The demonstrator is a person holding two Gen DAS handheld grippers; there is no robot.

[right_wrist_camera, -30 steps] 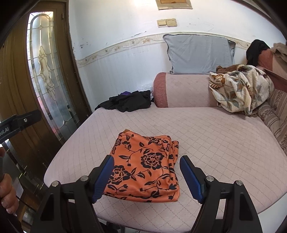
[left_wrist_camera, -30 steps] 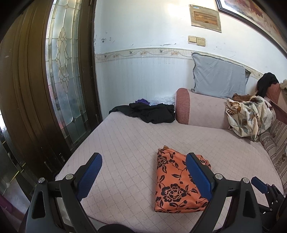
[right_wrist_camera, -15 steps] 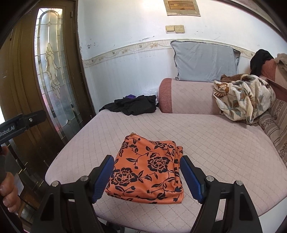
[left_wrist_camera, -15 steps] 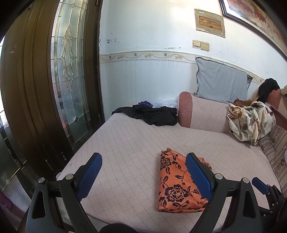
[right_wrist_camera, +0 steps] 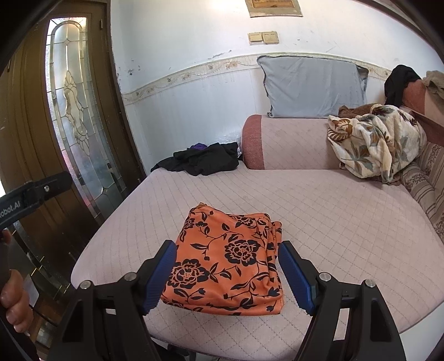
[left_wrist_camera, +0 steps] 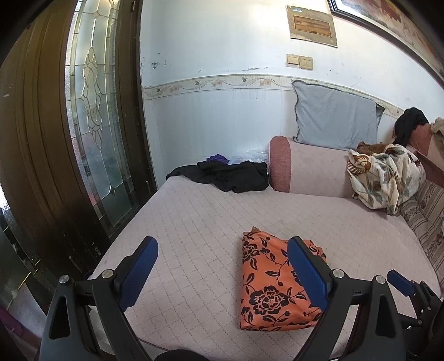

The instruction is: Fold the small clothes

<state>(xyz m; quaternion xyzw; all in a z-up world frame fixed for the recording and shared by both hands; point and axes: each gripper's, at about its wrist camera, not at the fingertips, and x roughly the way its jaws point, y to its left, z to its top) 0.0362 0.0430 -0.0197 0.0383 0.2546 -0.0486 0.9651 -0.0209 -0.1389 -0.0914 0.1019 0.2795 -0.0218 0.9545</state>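
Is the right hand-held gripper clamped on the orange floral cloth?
No, the right hand-held gripper stands open above the folded orange floral cloth, pads clear of it.

Ahead of me a grey pillow [left_wrist_camera: 334, 118] leans against the white wall above the pink bolster [left_wrist_camera: 308, 173]. A crumpled floral blanket [left_wrist_camera: 385, 177] is heaped at the bolster's right end. To my left stands a dark wooden door with a leaded glass panel [left_wrist_camera: 94, 111]. On the wall I see two beige switches [left_wrist_camera: 299, 61] and a framed plaque [left_wrist_camera: 312, 26] above them.
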